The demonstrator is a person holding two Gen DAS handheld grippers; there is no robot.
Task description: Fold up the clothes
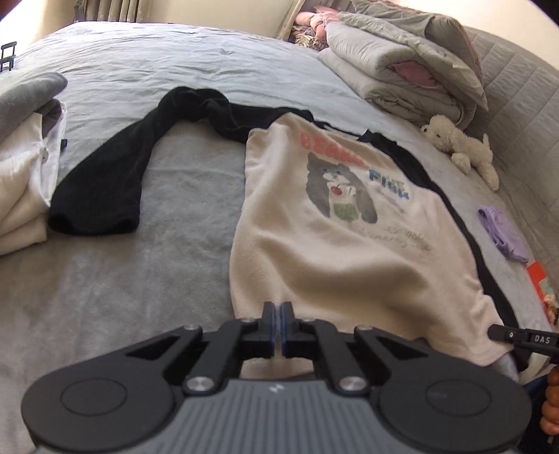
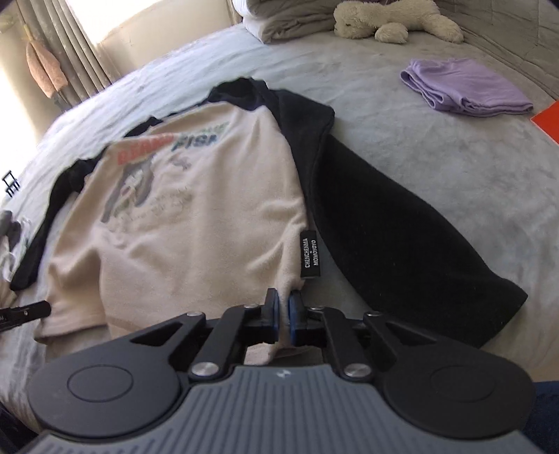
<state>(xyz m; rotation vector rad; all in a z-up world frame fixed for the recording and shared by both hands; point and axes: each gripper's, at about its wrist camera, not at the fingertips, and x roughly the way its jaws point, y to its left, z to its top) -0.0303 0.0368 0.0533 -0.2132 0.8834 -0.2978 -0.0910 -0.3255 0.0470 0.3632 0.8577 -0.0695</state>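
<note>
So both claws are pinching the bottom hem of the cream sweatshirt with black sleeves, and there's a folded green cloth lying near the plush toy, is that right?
Not quite: the folded cloth is purple, not green, as the right wrist view shows. The rest holds: the left claw and right claw pinch the hem of the cream sweatshirt, and the cloth lies near the plush toy.

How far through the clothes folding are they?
Done: a folded stack and a folded purple piece lie on the bed. In hand: the cream sweatshirt lies flat, its hem pinched by the left hand-held gripper and the right hand-held gripper. Left: folding it; both black sleeves are still spread out.
</note>
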